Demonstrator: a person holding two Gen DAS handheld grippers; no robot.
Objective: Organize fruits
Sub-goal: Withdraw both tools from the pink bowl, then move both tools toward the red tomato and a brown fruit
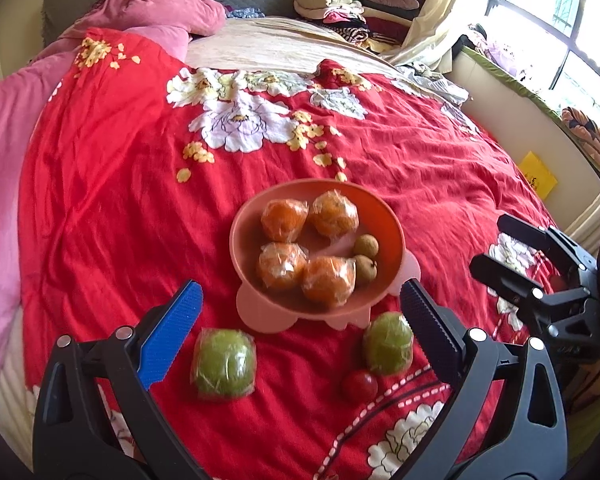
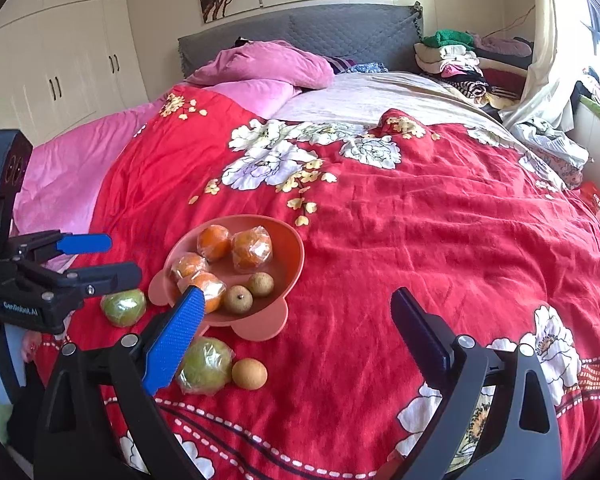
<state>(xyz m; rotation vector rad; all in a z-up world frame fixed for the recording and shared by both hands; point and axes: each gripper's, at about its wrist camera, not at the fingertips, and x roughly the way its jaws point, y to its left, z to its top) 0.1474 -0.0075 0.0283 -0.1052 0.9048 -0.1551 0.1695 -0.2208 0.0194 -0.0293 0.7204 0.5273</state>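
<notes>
The left hand-held gripper (image 1: 300, 312) hovers released, jaws spread wide and empty. Just ahead of it stands the shallow orange plastic bowl (image 1: 396, 236) on the red floral bedspread (image 1: 120, 168), holding four film-wrapped oranges and two small brown longans. Between its fingers, short of the bowl, lie two green citrus fruits in clear film (image 1: 224, 364) and, beside the right one, a small round fruit (image 1: 359, 385). The right hand-held gripper (image 2: 296, 312) is likewise released, with nothing in it. The wrapped fruit looks firm but slippery; I would grip it across its widest middle, gently.
</notes>
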